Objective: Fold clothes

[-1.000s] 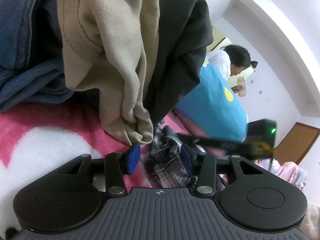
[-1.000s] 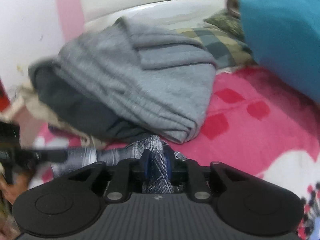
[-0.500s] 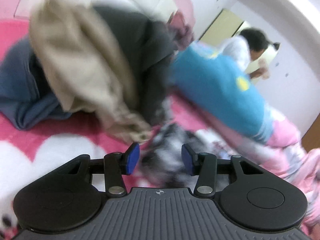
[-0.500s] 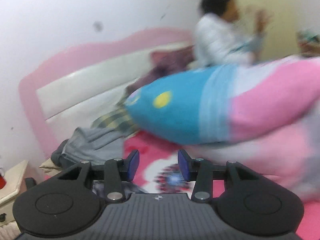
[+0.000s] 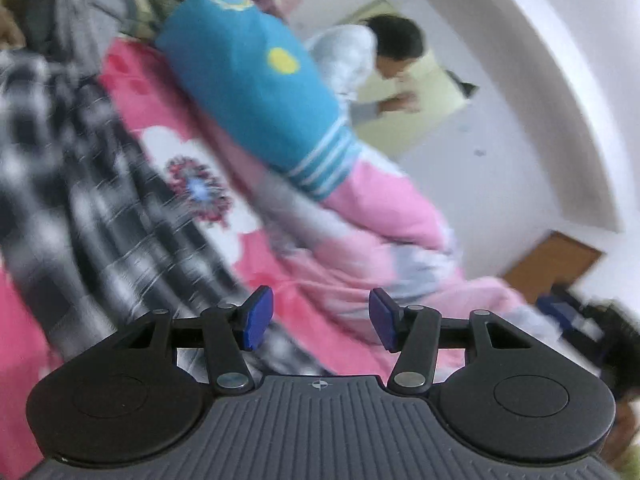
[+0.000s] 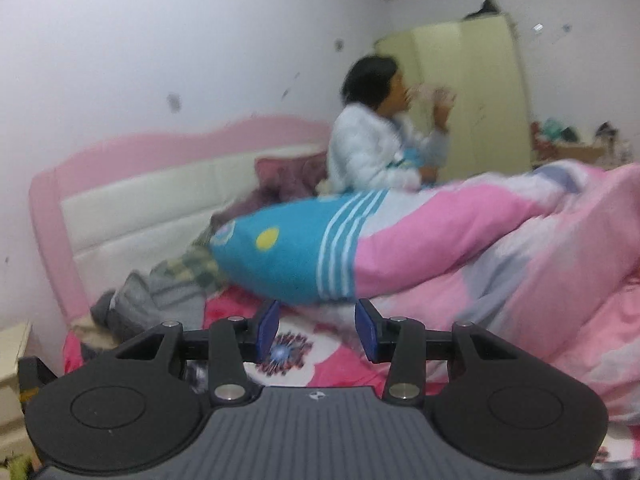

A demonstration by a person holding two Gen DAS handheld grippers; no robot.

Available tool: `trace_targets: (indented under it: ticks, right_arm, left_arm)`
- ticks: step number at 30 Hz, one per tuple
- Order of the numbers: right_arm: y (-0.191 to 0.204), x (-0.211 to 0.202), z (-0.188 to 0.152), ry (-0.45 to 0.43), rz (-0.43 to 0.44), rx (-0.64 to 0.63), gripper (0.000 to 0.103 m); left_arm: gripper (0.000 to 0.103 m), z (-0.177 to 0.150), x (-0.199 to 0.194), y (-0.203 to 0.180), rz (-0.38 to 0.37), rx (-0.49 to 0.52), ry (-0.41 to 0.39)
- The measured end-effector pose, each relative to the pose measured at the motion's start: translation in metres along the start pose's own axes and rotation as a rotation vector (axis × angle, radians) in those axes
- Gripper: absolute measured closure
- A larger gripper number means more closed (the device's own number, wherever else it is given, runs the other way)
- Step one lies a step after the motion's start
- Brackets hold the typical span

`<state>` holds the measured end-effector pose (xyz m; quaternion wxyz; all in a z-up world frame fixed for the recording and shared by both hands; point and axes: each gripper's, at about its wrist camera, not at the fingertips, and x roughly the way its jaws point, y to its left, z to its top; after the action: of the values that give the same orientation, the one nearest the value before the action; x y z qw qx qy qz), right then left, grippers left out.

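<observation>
The left gripper (image 5: 316,320) has its jaws apart with nothing between them, having just been opening further; the black-and-white plaid garment (image 5: 80,184) lies in a loose, blurred sweep on the pink floral bedspread (image 5: 280,264), to the left of and below the left finger (image 5: 256,318), not pinched. The right gripper (image 6: 316,330) also stands about half open and empty; it opened from a narrower gap and then held, and only bedspread (image 6: 340,364) shows between its pads. In my judgement the step in hand is laying the plaid garment out flat before any fold. To do it well, both grippers should come down on 2 matching corners or the shoulder seams, pinch a single layer, and draw it taut over the bare part of the bedspread, clear of the blue and pink quilt roll (image 5: 256,80). The left wrist view alone shows the plaid garment in any extent, plus a wooden door (image 5: 556,264) at the right. The right wrist view alone shows the pink and white headboard (image 6: 160,200), the folded grey clothes (image 6: 160,300) stacked by it, a yellow wardrobe (image 6: 472,96), and a seated person (image 6: 372,148) in white more fully; of the plaid only a doubtful sliver shows behind the left finger.
</observation>
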<state>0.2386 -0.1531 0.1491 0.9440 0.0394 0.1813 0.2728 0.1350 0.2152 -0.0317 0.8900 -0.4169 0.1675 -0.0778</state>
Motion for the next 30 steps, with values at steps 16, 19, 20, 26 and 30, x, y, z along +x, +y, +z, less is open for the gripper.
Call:
trace_targets:
  ticks: [16, 19, 20, 26, 30]
  right_arm:
    - [0.112, 0.362, -0.095, 0.555, 0.379, -0.205, 0.059]
    - [0.119, 0.377, -0.108, 0.585, 0.389, -0.245, 0.093]
    - [0.122, 0.379, -0.111, 0.583, 0.365, -0.266, 0.1]
    - [0.121, 0.386, -0.111, 0.518, 0.277, -0.298, 0.101]
    - [0.124, 0.403, -0.131, 0.526, 0.213, -0.342, 0.1]
  left_arm:
    - [0.05, -0.013, 0.047, 0.035, 0.395, 0.051, -0.059]
    - [0.05, -0.014, 0.047, 0.041, 0.394, 0.044, -0.053]
    - [0.05, -0.014, 0.047, 0.042, 0.394, 0.044, -0.052]
    - [0.05, -0.017, 0.05, 0.044, 0.398, 0.066, -0.043]
    - [0.05, -0.018, 0.053, 0.043, 0.403, 0.088, -0.043]
